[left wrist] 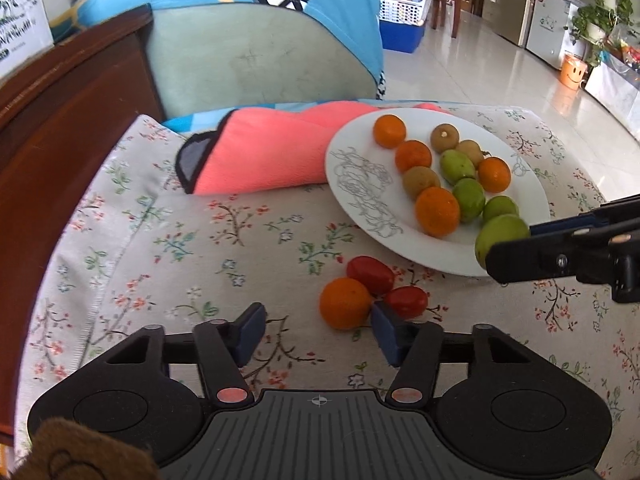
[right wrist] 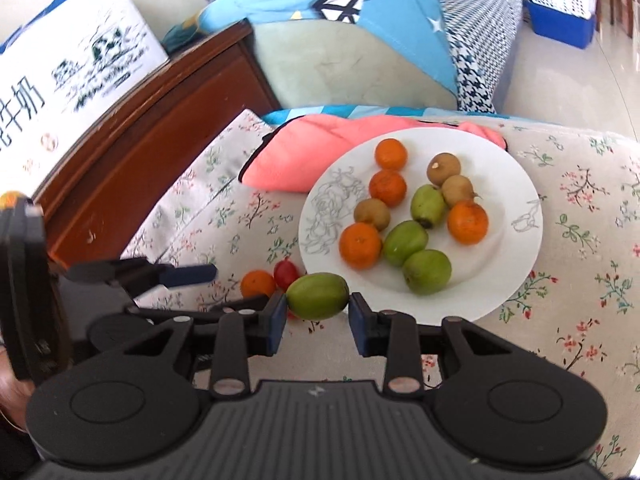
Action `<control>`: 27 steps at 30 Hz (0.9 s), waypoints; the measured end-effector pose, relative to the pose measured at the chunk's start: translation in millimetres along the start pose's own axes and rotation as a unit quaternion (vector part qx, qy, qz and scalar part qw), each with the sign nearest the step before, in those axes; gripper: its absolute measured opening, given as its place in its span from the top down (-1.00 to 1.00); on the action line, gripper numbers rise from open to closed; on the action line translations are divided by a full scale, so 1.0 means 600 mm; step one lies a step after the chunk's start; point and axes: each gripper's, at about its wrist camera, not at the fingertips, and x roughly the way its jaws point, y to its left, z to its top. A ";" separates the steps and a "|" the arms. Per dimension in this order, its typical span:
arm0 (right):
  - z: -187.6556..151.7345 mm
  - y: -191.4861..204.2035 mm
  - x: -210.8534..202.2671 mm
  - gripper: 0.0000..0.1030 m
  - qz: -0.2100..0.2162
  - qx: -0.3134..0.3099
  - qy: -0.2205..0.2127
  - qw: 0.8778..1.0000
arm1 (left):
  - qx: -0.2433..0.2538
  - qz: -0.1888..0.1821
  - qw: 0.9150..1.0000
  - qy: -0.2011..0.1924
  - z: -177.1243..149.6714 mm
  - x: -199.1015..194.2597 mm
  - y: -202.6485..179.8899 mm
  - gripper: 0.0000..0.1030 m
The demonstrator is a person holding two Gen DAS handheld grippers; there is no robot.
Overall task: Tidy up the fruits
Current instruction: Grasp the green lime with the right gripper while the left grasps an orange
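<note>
The left gripper [left wrist: 318, 330] has its two blue fingers wide apart, and it holds nothing. It sits low over the flowery cloth [left wrist: 160, 248] and points forward. Just in front of its right finger lies a small orange [left wrist: 345, 303], so near the blue pad that it may be touching; I cannot tell. Right behind the orange are two red tomatoes [left wrist: 370, 275], side by side on the cloth. Farther ahead and to the right is the white plate [left wrist: 360, 184]. On the plate lie oranges, green fruits and little brown fruits in rows. Past the left side of the plate lies a pink cloth [left wrist: 260, 148].

The right gripper [right wrist: 317, 320] is clamped on a green fruit [right wrist: 318, 295]. Its blue fingers [right wrist: 277, 325] press on the two ends of the fruit, so the fruit lies sideways between them. In the right wrist view the held fruit is at the near left edge of the plate [right wrist: 516, 248]. I cannot tell if it is touching the plate. Ahead of it on the plate are three more green fruits [right wrist: 426, 271], four oranges [right wrist: 360, 245] and three brown fruits [right wrist: 372, 213]. To the left of the held fruit, on the cloth, are the small orange [right wrist: 258, 283] and a red tomato [right wrist: 285, 273]. Farther left, the other gripper's blue finger [right wrist: 188, 274] pokes in from the side.
</note>
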 end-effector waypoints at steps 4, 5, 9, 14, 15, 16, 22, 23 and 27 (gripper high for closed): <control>0.007 -0.008 -0.005 0.34 -0.004 0.008 -0.005 1.000 | 0.001 -0.011 1.000 -0.004 0.001 0.008 -0.003 0.09; 0.009 -0.010 -0.006 0.34 -0.004 0.010 -0.007 1.000 | 0.001 -0.013 1.000 -0.003 0.001 0.010 -0.004 0.15; 0.016 -0.017 -0.012 0.34 -0.005 0.017 -0.013 1.000 | 0.001 -0.024 1.000 -0.007 0.002 0.013 -0.005 0.30; 0.023 -0.026 -0.020 0.34 -0.006 0.027 -0.021 0.999 | -0.004 -0.035 0.999 -0.011 0.001 0.014 -0.002 0.37; 0.024 -0.027 -0.021 0.34 -0.006 0.028 -0.023 0.999 | -0.007 -0.038 0.999 -0.011 0.001 0.013 0.001 0.37; 0.025 -0.028 -0.022 0.34 -0.006 0.029 -0.024 0.999 | -0.012 -0.041 0.999 -0.010 0.001 0.013 0.004 0.37; 0.030 -0.031 -0.025 0.34 -0.003 0.034 -0.029 0.999 | -0.017 -0.041 0.999 -0.011 0.001 0.012 0.002 0.47; 0.031 -0.033 -0.025 0.34 -0.004 0.034 -0.029 0.999 | -0.021 -0.044 0.999 -0.011 0.002 0.012 0.004 0.49; 0.038 -0.043 -0.029 0.34 -0.004 0.047 -0.034 0.998 | -0.034 -0.040 0.999 -0.008 0.006 0.009 0.009 0.50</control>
